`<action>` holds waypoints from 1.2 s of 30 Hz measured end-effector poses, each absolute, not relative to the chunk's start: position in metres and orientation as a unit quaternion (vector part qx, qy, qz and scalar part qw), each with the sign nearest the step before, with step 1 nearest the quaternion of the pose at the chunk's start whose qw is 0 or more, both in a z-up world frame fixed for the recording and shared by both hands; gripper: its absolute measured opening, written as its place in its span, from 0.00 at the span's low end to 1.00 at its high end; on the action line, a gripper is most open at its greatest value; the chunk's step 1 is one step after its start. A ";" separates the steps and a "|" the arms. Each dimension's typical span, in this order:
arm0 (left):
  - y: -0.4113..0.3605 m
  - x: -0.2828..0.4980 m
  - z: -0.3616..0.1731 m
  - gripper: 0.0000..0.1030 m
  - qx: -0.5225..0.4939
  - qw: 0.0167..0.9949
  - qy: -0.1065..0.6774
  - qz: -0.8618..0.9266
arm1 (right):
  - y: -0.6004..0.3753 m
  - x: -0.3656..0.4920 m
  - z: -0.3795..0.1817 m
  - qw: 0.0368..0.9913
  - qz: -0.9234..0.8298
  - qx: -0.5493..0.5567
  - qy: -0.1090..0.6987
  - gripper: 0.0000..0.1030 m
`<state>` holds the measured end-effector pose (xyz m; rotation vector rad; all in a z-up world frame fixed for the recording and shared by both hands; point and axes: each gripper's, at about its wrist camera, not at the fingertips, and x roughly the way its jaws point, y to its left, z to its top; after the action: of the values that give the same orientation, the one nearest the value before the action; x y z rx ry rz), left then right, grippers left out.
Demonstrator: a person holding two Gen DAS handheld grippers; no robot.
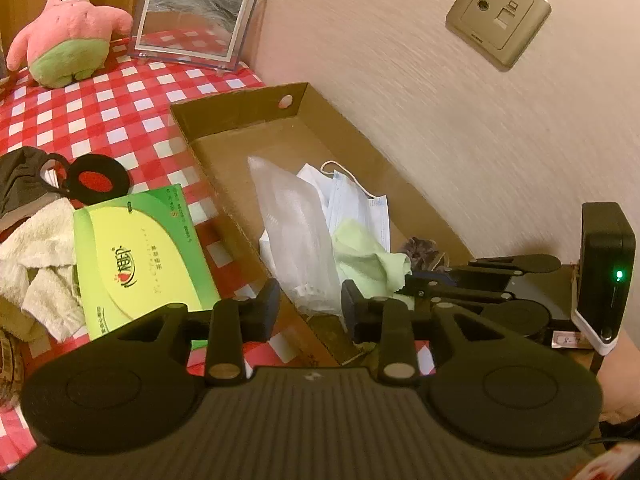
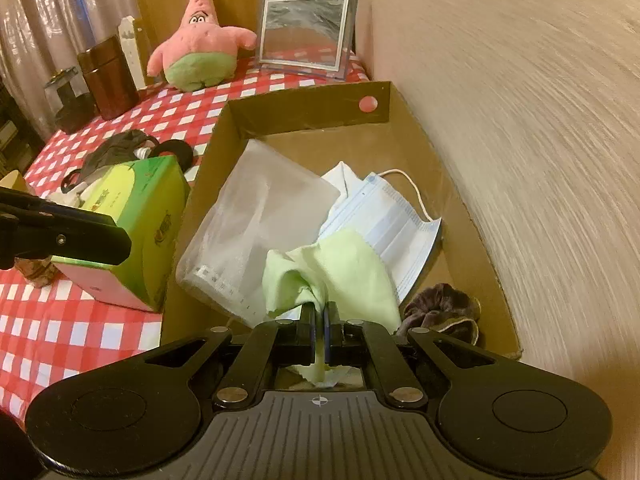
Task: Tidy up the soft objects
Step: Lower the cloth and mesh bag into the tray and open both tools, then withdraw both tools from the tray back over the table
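An open cardboard box (image 1: pixel 240 108) (image 2: pixel 304 108) lies along the wall on the checked cloth. In it are a clear plastic bag (image 1: pixel 292 232) (image 2: pixel 260 216), a blue face mask (image 1: pixel 360 208) (image 2: pixel 396 224), a dark scrunchie (image 1: pixel 420 250) (image 2: pixel 440 308) and a light green cloth (image 1: pixel 368 256) (image 2: pixel 344 268). My right gripper (image 2: pixel 319 314) (image 1: pixel 412 280) is shut on a bunched edge of the green cloth, low over the box's near end. My left gripper (image 1: pixel 310 304) hangs open over the box's near left wall, pads pressing on nothing. One of its fingers (image 2: pixel 92 236) shows at the left of the right wrist view.
A green tissue box (image 1: pixel 136 256) (image 2: pixel 136 208) stands left of the cardboard box, with a white towel (image 1: pixel 36 252), dark fabric (image 1: pixel 20 180) and a black ring (image 1: pixel 96 180) beyond. A pink star plush (image 1: pixel 68 32) (image 2: pixel 200 44), a picture frame (image 1: pixel 192 20) and a brown jar (image 2: pixel 108 76) stand at the back.
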<state>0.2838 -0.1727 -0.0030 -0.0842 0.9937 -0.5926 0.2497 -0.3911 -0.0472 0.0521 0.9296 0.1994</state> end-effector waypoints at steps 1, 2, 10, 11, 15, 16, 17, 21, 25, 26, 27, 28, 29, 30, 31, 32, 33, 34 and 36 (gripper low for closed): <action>-0.171 0.283 -0.003 0.30 -0.041 0.837 0.469 -0.280 | -0.391 0.248 -0.047 0.888 0.097 0.026 0.448 0.04; -0.170 0.281 -0.002 0.30 -0.041 0.837 0.469 -0.279 | -0.391 0.246 -0.046 0.888 0.098 0.026 0.448 0.08; -0.164 0.270 0.004 0.32 -0.040 0.840 0.464 -0.278 | -0.388 0.229 -0.036 0.897 0.092 0.031 0.431 0.54; -0.163 0.268 0.005 0.32 -0.040 0.841 0.462 -0.278 | -0.388 0.226 -0.034 0.898 0.092 0.031 0.429 0.54; -0.156 0.262 0.012 0.34 -0.041 0.847 0.454 -0.273 | -0.386 0.214 -0.025 0.902 0.091 0.045 0.420 0.54; -0.154 0.260 0.014 0.34 -0.043 0.848 0.452 -0.272 | -0.384 0.211 -0.023 0.902 0.092 0.046 0.419 0.54; -0.152 0.258 0.015 0.34 -0.044 0.850 0.450 -0.271 | -0.383 0.208 -0.021 0.902 0.093 0.047 0.418 0.54; -0.143 0.250 0.022 0.35 -0.046 0.855 0.443 -0.265 | -0.376 0.195 -0.012 0.906 0.097 0.053 0.410 0.54; -0.127 0.238 0.032 0.38 -0.052 0.863 0.432 -0.257 | -0.368 0.184 0.000 0.910 0.101 0.060 0.398 0.54; -0.122 0.235 0.035 0.38 -0.055 0.866 0.428 -0.254 | -0.366 0.181 0.004 0.911 0.102 0.062 0.394 0.54; -0.117 0.232 0.038 0.39 -0.057 0.868 0.425 -0.251 | -0.364 0.179 0.006 0.913 0.104 0.063 0.390 0.54; -0.112 0.228 0.042 0.40 -0.059 0.871 0.421 -0.248 | -0.362 0.176 0.010 0.914 0.107 0.064 0.387 0.54; -0.106 0.224 0.045 0.42 -0.060 0.874 0.417 -0.244 | -0.359 0.173 0.014 0.915 0.110 0.066 0.383 0.54; -0.100 0.221 0.048 0.44 -0.061 0.877 0.413 -0.240 | -0.356 0.172 0.017 0.916 0.112 0.067 0.380 0.54; -0.094 0.216 0.051 0.46 -0.063 0.880 0.408 -0.234 | -0.353 0.170 0.020 0.917 0.115 0.069 0.376 0.54; -0.087 0.213 0.054 0.48 -0.065 0.883 0.405 -0.230 | -0.350 0.168 0.024 0.917 0.118 0.072 0.374 0.54; -0.081 0.209 0.057 0.49 -0.068 0.885 0.402 -0.225 | -0.347 0.166 0.027 0.918 0.122 0.074 0.370 0.54; -0.074 0.205 0.060 0.50 -0.070 0.888 0.397 -0.219 | -0.344 0.164 0.030 0.918 0.126 0.075 0.368 0.54; -0.060 0.197 0.064 0.52 -0.074 0.894 0.390 -0.206 | -0.338 0.162 0.034 0.919 0.135 0.076 0.363 0.54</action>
<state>0.1969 -0.0597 0.0643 -0.1538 0.8090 -0.4280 0.1615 -0.3382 0.0344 0.1565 0.7464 0.2775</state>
